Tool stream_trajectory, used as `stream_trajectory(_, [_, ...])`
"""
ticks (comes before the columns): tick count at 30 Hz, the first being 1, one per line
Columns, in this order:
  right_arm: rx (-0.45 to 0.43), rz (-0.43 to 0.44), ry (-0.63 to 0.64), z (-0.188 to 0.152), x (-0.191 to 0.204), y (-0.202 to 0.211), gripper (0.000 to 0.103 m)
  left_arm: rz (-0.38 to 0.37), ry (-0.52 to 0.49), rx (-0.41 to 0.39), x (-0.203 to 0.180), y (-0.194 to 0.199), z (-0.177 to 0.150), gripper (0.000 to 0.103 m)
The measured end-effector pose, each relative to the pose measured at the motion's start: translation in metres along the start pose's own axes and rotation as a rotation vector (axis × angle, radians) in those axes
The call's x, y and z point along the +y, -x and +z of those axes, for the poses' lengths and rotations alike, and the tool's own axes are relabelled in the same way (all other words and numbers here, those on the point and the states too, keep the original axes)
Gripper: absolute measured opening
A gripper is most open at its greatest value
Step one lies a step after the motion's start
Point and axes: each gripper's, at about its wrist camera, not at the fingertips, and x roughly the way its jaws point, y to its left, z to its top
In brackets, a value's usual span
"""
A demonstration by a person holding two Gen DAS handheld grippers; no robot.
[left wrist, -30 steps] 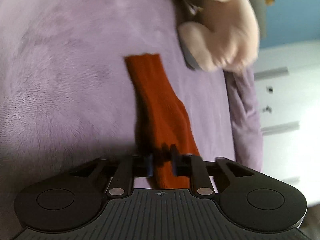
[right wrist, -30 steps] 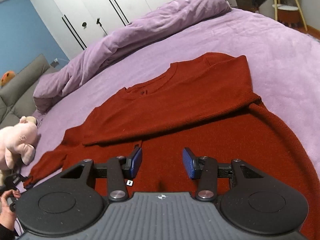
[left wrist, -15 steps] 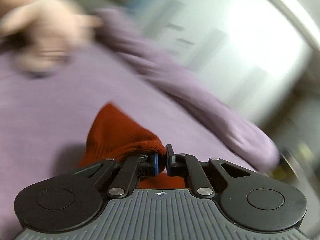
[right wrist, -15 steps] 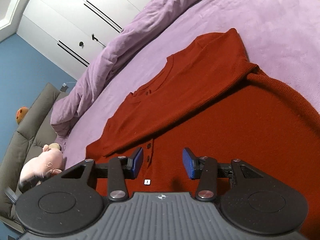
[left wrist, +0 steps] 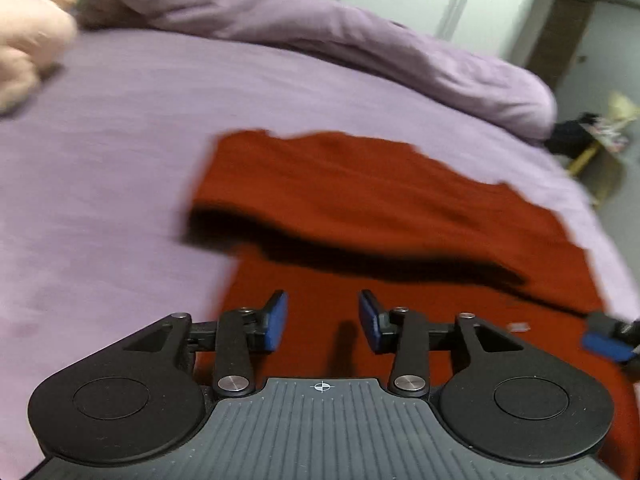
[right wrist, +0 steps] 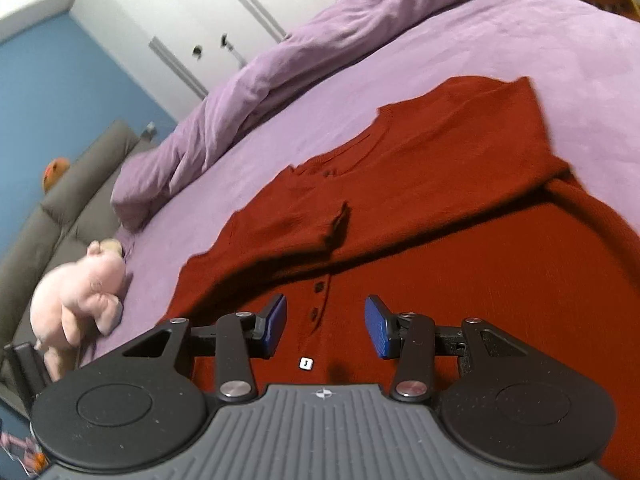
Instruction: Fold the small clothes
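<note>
A rust-red knitted sweater (right wrist: pixel 480 264) lies flat on the purple bed cover (left wrist: pixel 100 200), its button placket (right wrist: pixel 318 300) facing up. One sleeve (left wrist: pixel 320 184) is folded across the chest, and its cuff (right wrist: pixel 340 220) ends near the placket. My left gripper (left wrist: pixel 322 322) hovers over the sweater body (left wrist: pixel 440 296); its jaws are opening and nothing is between them. My right gripper (right wrist: pixel 325 326) stands open above the lower buttons, holding nothing. One of the right gripper's blue pads (left wrist: pixel 606 346) shows at the right edge of the left wrist view.
A pink plush toy (right wrist: pixel 80 292) lies on the bed left of the sweater. A rolled purple duvet (right wrist: pixel 300 68) runs along the far side. Beyond it are white wardrobe doors (right wrist: pixel 180 20) and a grey sofa (right wrist: pixel 80 184) by the blue wall.
My left gripper carried the sleeve cuff from beside the plush toy over onto the sweater body, rolled upright and let it go. The right gripper barely moved.
</note>
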Motion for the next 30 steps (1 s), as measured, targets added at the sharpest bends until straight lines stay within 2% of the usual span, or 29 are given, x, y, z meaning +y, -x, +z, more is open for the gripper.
stream_trajectory(3, [-0.003,0.038,-0.069,0.013,0.004,-0.019,0.044,0.055,0.005,-0.001,0.015,0.004,-0.001,0.045])
stream_trajectory(7, [0.017,0.020,-0.180,0.030,0.000,-0.047,0.044,0.051,0.044,0.006,0.032,-0.003,-0.007,0.049])
stream_trajectory(11, [0.041,0.000,-0.242,0.040,-0.007,-0.066,0.044,0.057,0.041,0.014,0.028,-0.013,-0.011,0.049])
stream_trajectory(14, [0.060,0.000,-0.251,0.044,-0.009,-0.076,0.042,0.070,0.020,0.003,0.025,-0.011,-0.015,0.049])
stream_trajectory(17, [0.104,-0.059,-0.241,0.046,-0.011,-0.089,0.042,0.074,0.036,0.006,0.027,-0.015,-0.011,0.049])
stream_trajectory(20, [0.107,-0.044,-0.250,0.045,-0.012,-0.094,0.040,0.094,0.029,0.013,0.027,-0.023,-0.005,0.050])
stream_trajectory(21, [0.109,-0.032,-0.243,0.045,-0.011,-0.096,0.035,0.101,0.023,0.012,0.026,-0.025,-0.004,0.050])
stream_trajectory(22, [0.115,-0.019,-0.227,0.045,-0.009,-0.098,0.023,0.109,0.017,0.009,0.025,-0.026,-0.003,0.050])
stream_trajectory(24, [0.129,-0.002,-0.174,0.048,-0.004,-0.101,0.010,0.120,0.003,0.011,0.022,-0.030,0.000,0.050])
stream_trajectory(25, [0.117,-0.014,-0.128,0.052,0.001,-0.097,0.008,0.127,0.002,0.010,0.021,-0.030,0.001,0.050])
stream_trajectory(27, [0.023,-0.069,0.003,0.062,0.014,-0.080,0.004,0.125,0.005,0.002,0.020,-0.027,0.003,0.050])
stream_trajectory(30, [-0.124,-0.261,0.189,0.073,0.021,-0.054,0.004,0.109,0.005,-0.002,0.017,-0.027,0.005,0.050])
